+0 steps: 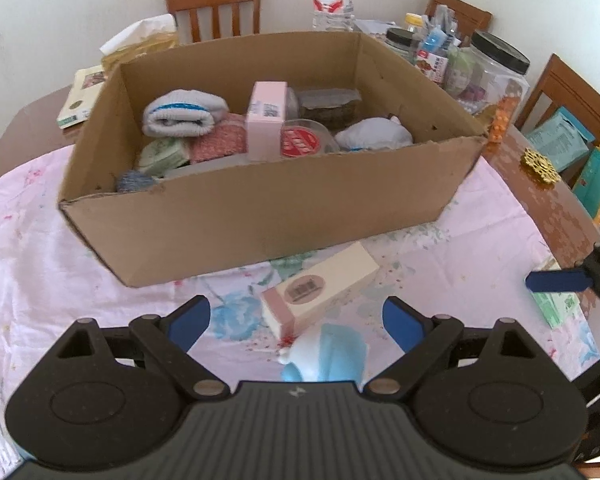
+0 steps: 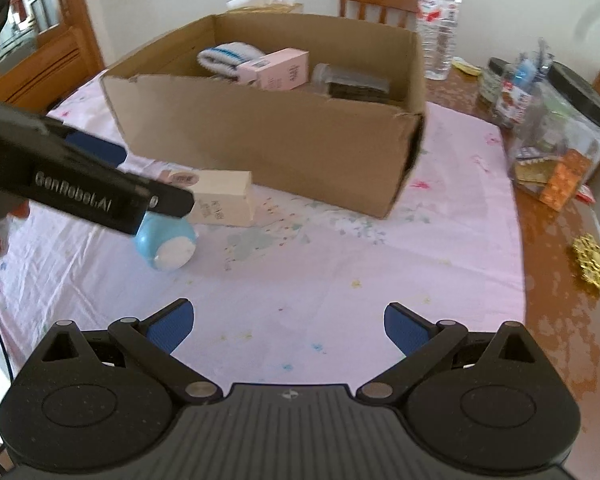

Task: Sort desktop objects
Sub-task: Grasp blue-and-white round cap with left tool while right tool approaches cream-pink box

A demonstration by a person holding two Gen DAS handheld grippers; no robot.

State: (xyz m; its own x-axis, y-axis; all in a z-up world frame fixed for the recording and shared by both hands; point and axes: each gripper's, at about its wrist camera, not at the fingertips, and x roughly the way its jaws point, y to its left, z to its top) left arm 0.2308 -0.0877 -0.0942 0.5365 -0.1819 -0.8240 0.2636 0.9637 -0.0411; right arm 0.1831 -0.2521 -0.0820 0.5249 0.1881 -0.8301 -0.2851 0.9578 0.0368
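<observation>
A cardboard box [image 1: 260,216] [image 2: 284,140] stands mid-table and holds rolled socks [image 1: 180,114], a pink carton [image 1: 266,120] and several other items. In front of it, on the pink cloth, lie a cream carton [image 1: 320,286] [image 2: 224,196] and a small blue-and-white rounded object [image 1: 328,356] [image 2: 168,244]. My left gripper [image 1: 296,318] is open and hovers over the blue object, which sits low between its fingers, apart from both pads. My right gripper [image 2: 288,320] is open over bare cloth with nothing between its fingers. One of its blue fingers [image 1: 556,280] shows at the right edge.
Behind the box are a water bottle [image 2: 438,20], a tissue pack [image 1: 140,38] and wooden chairs [image 1: 214,0]. Jars [image 2: 564,120] and packets crowd the right side, with a gold ornament [image 2: 592,264] on bare wood. A green packet [image 1: 556,304] lies at the cloth's right edge.
</observation>
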